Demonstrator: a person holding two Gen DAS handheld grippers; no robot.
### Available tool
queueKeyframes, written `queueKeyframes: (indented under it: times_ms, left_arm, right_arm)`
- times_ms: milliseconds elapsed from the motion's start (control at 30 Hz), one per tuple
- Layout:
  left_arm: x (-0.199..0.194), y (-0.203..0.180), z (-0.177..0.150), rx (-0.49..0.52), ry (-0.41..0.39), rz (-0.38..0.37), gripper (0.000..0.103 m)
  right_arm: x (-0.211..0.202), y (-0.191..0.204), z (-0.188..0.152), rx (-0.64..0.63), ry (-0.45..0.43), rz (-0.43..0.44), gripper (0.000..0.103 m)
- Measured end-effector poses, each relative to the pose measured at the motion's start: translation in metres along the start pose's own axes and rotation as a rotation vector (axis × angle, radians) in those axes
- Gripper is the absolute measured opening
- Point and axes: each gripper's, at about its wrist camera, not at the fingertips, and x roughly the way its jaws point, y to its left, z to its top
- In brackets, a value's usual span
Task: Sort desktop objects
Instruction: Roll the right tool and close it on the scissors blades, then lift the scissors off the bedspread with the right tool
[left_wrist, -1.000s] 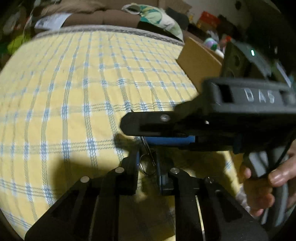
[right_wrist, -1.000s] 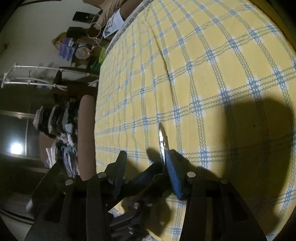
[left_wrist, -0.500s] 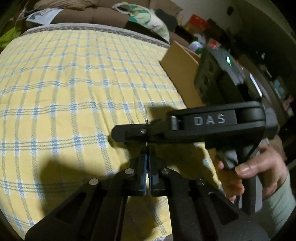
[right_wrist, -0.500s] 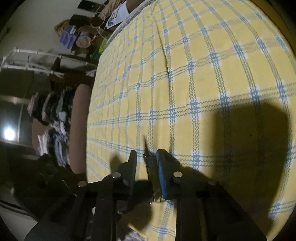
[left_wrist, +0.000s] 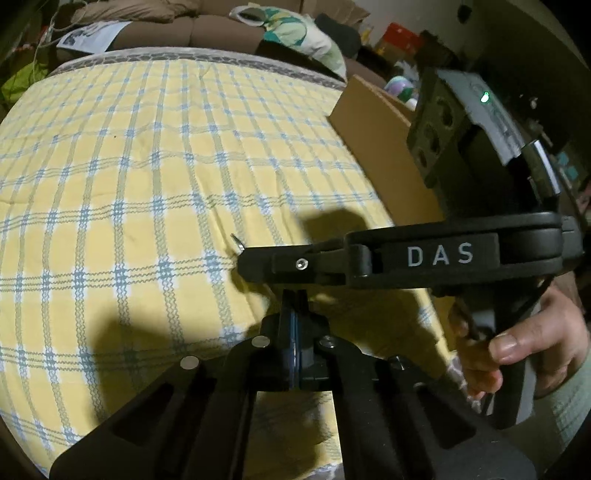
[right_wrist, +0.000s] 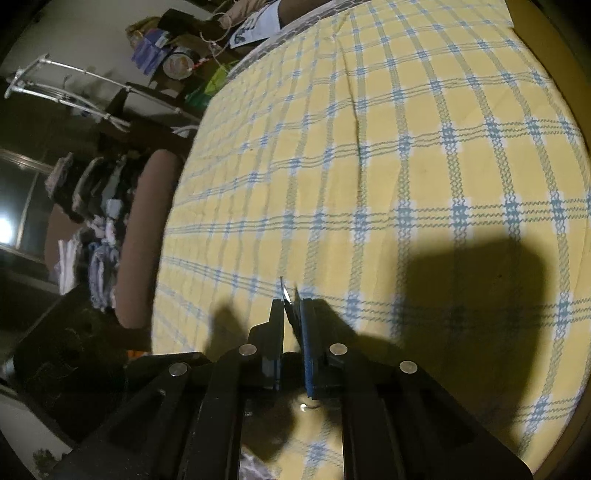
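Left wrist view: both tools pinched on one small metal item above the checked bedspread (left_wrist: 147, 192).
A second ago our right tool (right_wrist: 291, 317) stood apart around the thin metal blade (right_wrist: 285, 293); now it is clamped on it, tip (left_wrist: 238, 243) poking past the fingers. Our left tool (left_wrist: 293, 321) has also come together, seemingly on the item's lower end, hidden by the right tool. We judge the pickup secured; next is carrying it, perhaps to the cardboard box (left_wrist: 384, 147).
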Motion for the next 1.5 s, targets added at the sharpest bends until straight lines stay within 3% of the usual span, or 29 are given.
queueKeyframes:
  times_ms: [100, 333, 467, 500, 567, 600, 633, 700, 767, 900, 1033, 1100, 1200, 1367, 1500]
  left_arm:
    - [-0.012, -0.004, 0.002, 0.022, -0.027, 0.003, 0.000]
    - [-0.021, -0.010, 0.012, 0.015, -0.048, -0.019, 0.000]
    - [-0.041, -0.016, 0.011, 0.067, -0.078, 0.028, 0.000]
    - [-0.044, -0.017, 0.011, 0.086, -0.076, 0.046, 0.006]
    - [-0.047, -0.016, 0.013, 0.128, -0.072, 0.137, 0.036]
    - [-0.047, -0.011, 0.014, 0.121, -0.068, 0.159, 0.059]
    - [-0.047, -0.006, 0.012, 0.101, -0.065, 0.160, 0.060]
    - [-0.037, 0.004, 0.010, 0.052, -0.031, 0.136, 0.060]
    - [-0.020, 0.003, 0.007, 0.071, 0.002, 0.160, 0.060]
    - [-0.006, -0.015, -0.007, 0.123, 0.048, 0.157, 0.059]
    - [0.007, -0.025, -0.016, 0.173, 0.053, 0.228, 0.048]
    - [0.005, -0.021, -0.016, 0.157, 0.036, 0.230, 0.032]
    - [0.000, -0.010, -0.016, 0.098, 0.030, 0.181, 0.030]
    - [-0.011, -0.009, -0.021, 0.088, 0.018, 0.166, 0.030]
    - [-0.019, -0.006, -0.014, 0.048, -0.010, 0.114, 0.030]
  right_arm:
    - [-0.004, 0.001, 0.000, 0.026, -0.012, 0.053, 0.008]
    - [-0.022, 0.016, 0.003, 0.009, -0.076, 0.078, 0.008]
    - [-0.025, 0.018, 0.006, 0.013, -0.091, 0.088, 0.008]
    - [-0.026, 0.018, 0.006, 0.013, -0.092, 0.088, 0.008]
    - [-0.025, 0.018, 0.007, 0.013, -0.090, 0.078, 0.008]
    - [-0.024, 0.018, 0.007, 0.016, -0.086, 0.062, 0.008]
    - [-0.023, 0.017, 0.008, 0.016, -0.079, 0.037, 0.009]
    - [-0.019, 0.020, 0.008, -0.017, -0.057, -0.037, 0.010]
    - [-0.016, 0.022, 0.008, -0.049, -0.044, -0.093, 0.011]
    - [-0.006, 0.018, 0.008, -0.021, -0.022, -0.085, 0.020]
    - [0.004, 0.015, 0.002, -0.007, 0.034, -0.105, 0.023]
    - [0.005, 0.013, -0.001, -0.001, 0.052, -0.096, 0.023]
    - [0.004, 0.011, -0.004, 0.007, 0.063, -0.072, 0.023]
    - [0.008, 0.012, -0.006, 0.012, 0.086, -0.032, 0.030]
    - [0.008, -0.001, -0.006, 0.103, 0.095, 0.096, 0.033]
